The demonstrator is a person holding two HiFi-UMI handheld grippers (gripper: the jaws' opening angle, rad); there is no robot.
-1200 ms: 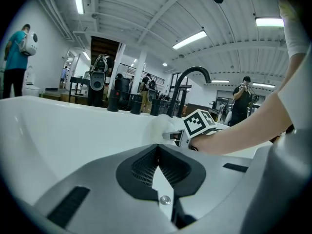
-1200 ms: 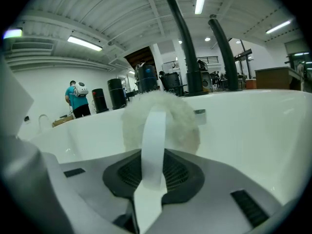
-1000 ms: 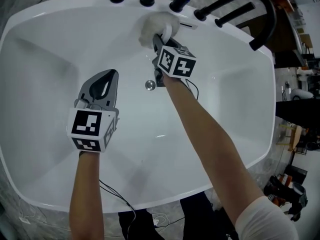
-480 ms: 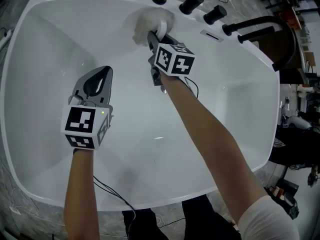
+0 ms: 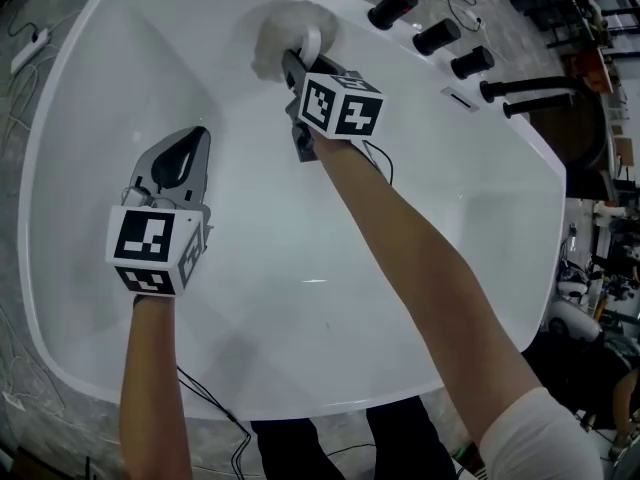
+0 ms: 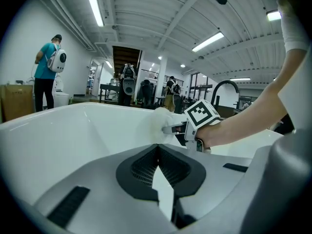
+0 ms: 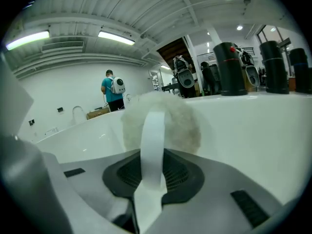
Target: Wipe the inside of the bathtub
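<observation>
Strip lights (image 6: 95, 6) line a ribbed white ceiling (image 6: 146, 13) above white walls (image 7: 63, 87).

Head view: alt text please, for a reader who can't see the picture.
From above, the right gripper holds a fluffy white pad against the far wall of a white bathtub, near three black knobs on the rim. The left gripper, shut and empty, hovers over the tub's left side.
</observation>
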